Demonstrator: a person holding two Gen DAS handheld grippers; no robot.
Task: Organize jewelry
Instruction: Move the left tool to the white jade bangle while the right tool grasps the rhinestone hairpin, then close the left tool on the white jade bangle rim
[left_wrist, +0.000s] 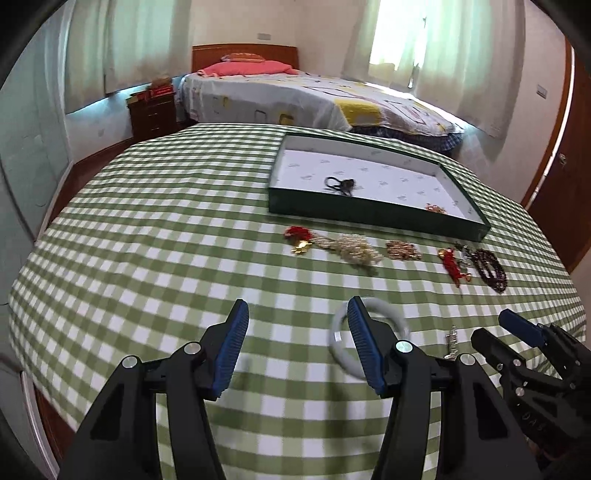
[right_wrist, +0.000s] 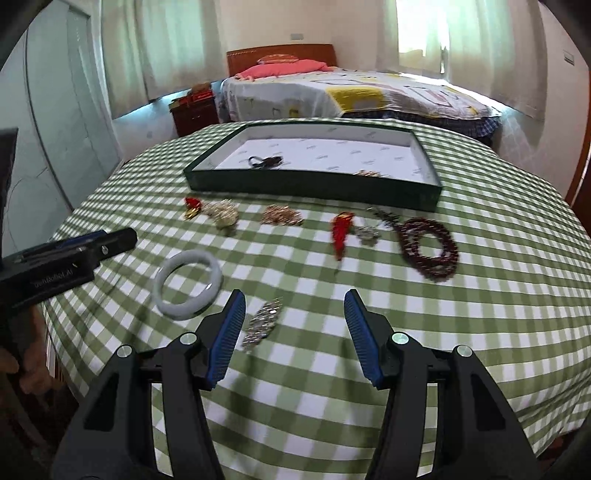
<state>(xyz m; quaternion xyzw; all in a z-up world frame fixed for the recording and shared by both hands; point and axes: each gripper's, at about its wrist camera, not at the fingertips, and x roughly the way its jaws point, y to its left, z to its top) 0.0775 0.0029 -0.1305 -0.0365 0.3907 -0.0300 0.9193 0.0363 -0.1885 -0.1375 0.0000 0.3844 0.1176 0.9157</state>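
Observation:
A green tray with a white lining (left_wrist: 373, 218) (right_wrist: 314, 188) lies at the far side of the checked table and holds a dark hair tie (left_wrist: 341, 184) (right_wrist: 264, 161) and a small gold piece (right_wrist: 367, 172). In front of it lie a pearl cluster (left_wrist: 356, 251) (right_wrist: 223, 214), a gold chain pile (right_wrist: 280, 216), a red tassel (right_wrist: 340, 234) and a dark red bead string (right_wrist: 430, 247). A pale bangle (right_wrist: 188, 282) (left_wrist: 388, 314) lies nearer. My left gripper (left_wrist: 297, 343) is open, its right finger over the bangle. My right gripper (right_wrist: 293, 332) is open above a silver bracelet (right_wrist: 262, 321).
The green-and-white checked cloth (left_wrist: 166, 258) covers the whole table. Behind it stand a bed (left_wrist: 295, 96) and a wooden nightstand (left_wrist: 153, 114). A wooden door (left_wrist: 569, 192) is at the right. A hand (right_wrist: 22, 373) holds the left gripper's handle.

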